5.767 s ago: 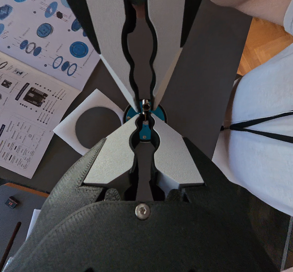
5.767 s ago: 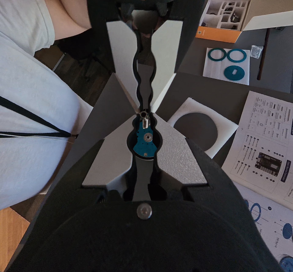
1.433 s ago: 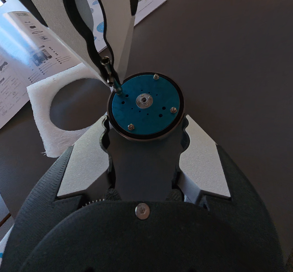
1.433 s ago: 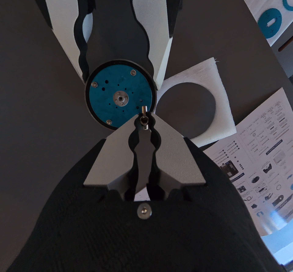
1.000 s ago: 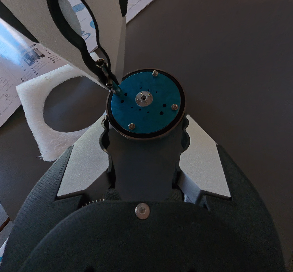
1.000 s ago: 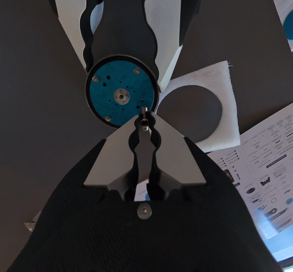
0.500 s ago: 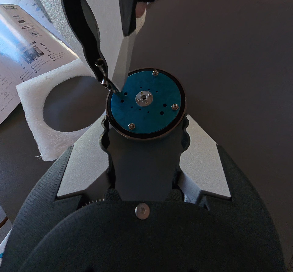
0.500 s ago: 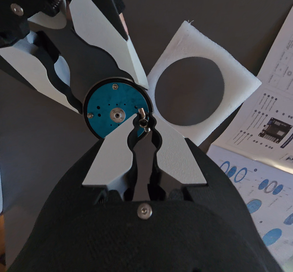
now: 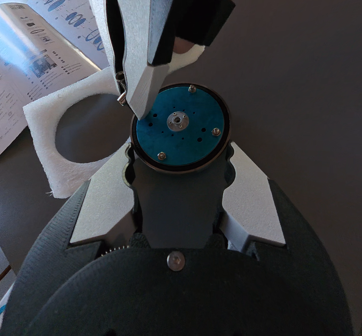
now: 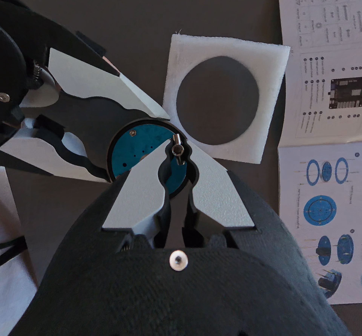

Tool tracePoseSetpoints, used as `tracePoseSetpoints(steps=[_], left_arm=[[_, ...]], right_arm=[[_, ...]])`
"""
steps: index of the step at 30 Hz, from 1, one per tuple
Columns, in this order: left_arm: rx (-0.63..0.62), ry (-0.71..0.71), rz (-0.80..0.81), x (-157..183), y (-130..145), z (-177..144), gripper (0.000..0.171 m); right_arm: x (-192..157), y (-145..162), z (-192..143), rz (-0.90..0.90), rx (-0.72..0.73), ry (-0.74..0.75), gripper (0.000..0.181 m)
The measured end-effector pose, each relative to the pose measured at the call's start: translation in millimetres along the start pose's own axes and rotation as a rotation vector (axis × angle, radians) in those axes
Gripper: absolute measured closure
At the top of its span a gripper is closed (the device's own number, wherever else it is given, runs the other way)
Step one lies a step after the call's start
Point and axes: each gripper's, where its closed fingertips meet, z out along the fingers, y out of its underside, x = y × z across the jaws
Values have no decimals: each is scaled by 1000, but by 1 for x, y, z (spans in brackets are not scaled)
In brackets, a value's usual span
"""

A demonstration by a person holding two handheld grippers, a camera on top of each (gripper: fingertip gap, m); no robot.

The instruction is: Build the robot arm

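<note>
A round disc with a blue face and a black rim sits on the dark table. My left gripper is shut on the disc, one finger on each side of the rim. Three small nuts stand on the blue face around a silver hub. My right gripper is shut on a small metal T-shaped tool. It comes down over the disc's edge next to the foam. In the left wrist view its finger rests on the blue face and hides the tool's lower end.
A white foam square with a round hole lies beside the disc and touches my left gripper's finger. It also shows in the right wrist view. Printed instruction sheets lie beyond the foam. A person's hand holds the right gripper.
My right gripper has swung around the disc's edge and tilted, turning the tool with it. My left gripper has kept its hold on the disc, which has stayed in place.
</note>
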Motion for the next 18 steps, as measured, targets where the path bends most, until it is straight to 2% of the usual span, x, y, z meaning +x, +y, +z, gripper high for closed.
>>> tracePoseSetpoints(steps=[6, 15, 18], left_arm=[[-5, 8, -9, 0, 0, 1, 77], [-14, -26, -35, 0, -1, 3, 77], [-8, -16, -37, 0, -1, 2, 77]], right_arm=[[2, -1, 2, 99, 50, 53, 172], [9, -1, 1, 353, 144, 282, 173], [10, -1, 1, 382, 149, 306, 173]])
